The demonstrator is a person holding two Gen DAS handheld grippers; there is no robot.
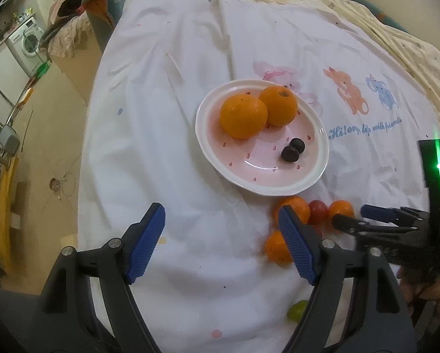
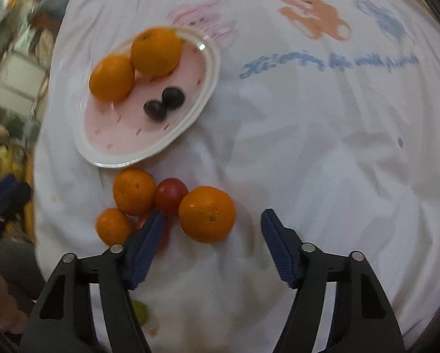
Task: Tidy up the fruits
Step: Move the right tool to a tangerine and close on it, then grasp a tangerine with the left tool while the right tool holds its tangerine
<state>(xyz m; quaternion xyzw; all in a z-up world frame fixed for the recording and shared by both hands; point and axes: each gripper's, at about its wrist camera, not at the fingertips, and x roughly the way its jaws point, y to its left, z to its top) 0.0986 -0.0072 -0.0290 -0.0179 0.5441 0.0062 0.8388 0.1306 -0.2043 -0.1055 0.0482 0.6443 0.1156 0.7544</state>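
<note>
Fruit is half sorted: two oranges (image 1: pixel 243 116) and two dark grapes (image 1: pixel 292 150) already sit on the pink plate (image 1: pixel 319 173) at the middle of the white cloth (image 1: pixel 161 147), while three mandarins and a cherry tomato (image 2: pixel 170 195) lie loose on the cloth just off the plate's near rim. Your right gripper (image 2: pixel 212 244) hangs with jaws spread and empty, the largest mandarin (image 2: pixel 206 213) between its fingers. Judging from that, lower and close on it, gently. Your left gripper (image 1: pixel 221 242) is also spread, holding nothing. A green grape (image 1: pixel 297 310) waits near the cloth's near edge.
</note>
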